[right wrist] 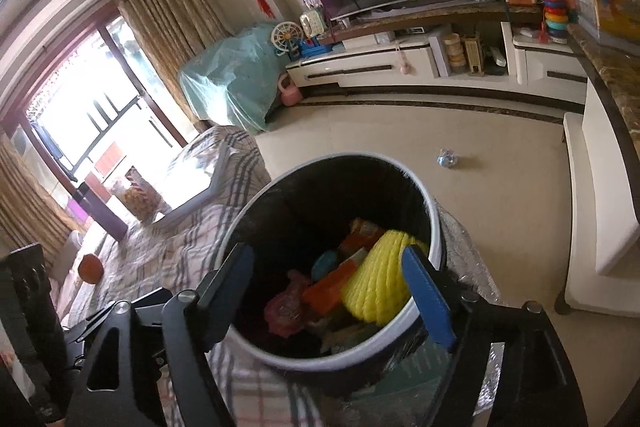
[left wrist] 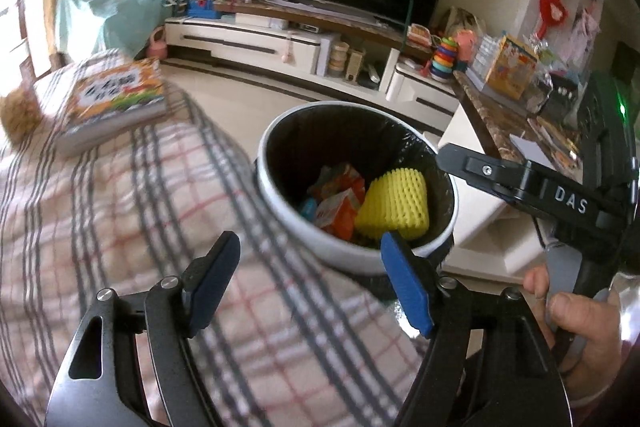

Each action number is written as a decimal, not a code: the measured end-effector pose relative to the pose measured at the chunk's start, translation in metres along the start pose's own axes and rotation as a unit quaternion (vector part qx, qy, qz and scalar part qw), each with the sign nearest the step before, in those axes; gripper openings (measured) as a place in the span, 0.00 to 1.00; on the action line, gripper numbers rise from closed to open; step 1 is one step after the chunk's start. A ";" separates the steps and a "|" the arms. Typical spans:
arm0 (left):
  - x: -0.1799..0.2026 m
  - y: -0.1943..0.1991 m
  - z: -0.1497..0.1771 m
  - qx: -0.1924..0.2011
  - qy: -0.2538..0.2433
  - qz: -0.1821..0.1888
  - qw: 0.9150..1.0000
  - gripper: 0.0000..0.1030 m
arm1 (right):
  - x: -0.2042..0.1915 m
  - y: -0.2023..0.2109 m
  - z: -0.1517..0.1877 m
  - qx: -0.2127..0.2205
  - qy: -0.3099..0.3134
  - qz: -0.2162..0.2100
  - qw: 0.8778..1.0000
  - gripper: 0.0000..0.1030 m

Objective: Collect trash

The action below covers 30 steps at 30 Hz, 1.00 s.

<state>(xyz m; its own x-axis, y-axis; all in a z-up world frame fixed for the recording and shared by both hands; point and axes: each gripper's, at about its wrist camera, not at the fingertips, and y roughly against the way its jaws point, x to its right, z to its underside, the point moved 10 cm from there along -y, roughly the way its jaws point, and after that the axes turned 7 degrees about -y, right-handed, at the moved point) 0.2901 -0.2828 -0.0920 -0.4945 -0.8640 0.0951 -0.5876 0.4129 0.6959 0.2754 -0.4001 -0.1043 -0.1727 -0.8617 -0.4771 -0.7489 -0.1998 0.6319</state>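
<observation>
- My left tool (left wrist: 310, 277) gapes wide, empty, above the checked blanket (left wrist: 120, 211).
- My right tool (right wrist: 328, 291) gapes wide, empty, over the bin (right wrist: 434, 211) holding yellow foam netting (right wrist: 378, 287).

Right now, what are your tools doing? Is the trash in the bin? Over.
Left tool, right tool open, empty. Yellow foam net, wrappers in bin. Small scrap on floor.

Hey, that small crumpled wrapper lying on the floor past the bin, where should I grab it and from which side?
Come straight down from above and pinch the crumpled wrapper across its middle. It is a small rounded wad lying alone on bare floor, so it probably offers no edge or handle.
</observation>
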 end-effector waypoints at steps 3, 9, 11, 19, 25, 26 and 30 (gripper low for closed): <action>-0.007 0.017 0.011 0.013 0.019 -0.005 1.000 0.74 | -0.007 0.011 0.013 0.006 0.000 -0.003 1.000 0.80; -0.018 0.057 0.030 0.056 0.030 -0.036 0.997 0.81 | -0.019 0.042 0.039 0.041 -0.001 -0.007 0.999 0.86; -0.019 0.069 0.033 0.070 0.028 -0.050 0.996 0.86 | -0.020 0.053 0.044 0.055 -0.003 -0.005 0.998 0.89; -0.022 0.117 0.049 0.129 0.020 -0.082 0.988 0.94 | -0.033 0.100 0.060 0.126 0.036 0.028 0.991 0.92; -0.015 0.159 0.048 0.187 0.000 -0.118 0.975 1.00 | -0.051 0.136 0.059 0.186 0.075 0.040 0.979 0.99; -0.015 0.164 0.049 0.195 -0.004 -0.128 0.973 1.00 | -0.054 0.143 0.058 0.199 0.081 0.043 0.976 1.00; -0.017 0.170 0.058 0.199 -0.012 -0.159 0.967 1.00 | -0.060 0.155 0.061 0.231 0.097 0.060 0.966 1.00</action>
<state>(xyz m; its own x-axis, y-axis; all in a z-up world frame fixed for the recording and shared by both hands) 0.1620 -0.1811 -0.0165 -0.2606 -0.9604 -0.0985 -0.9101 0.2103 0.3571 0.1311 -0.3512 -0.0150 -0.1867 -0.9459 -0.2654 -0.9441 0.0980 0.3148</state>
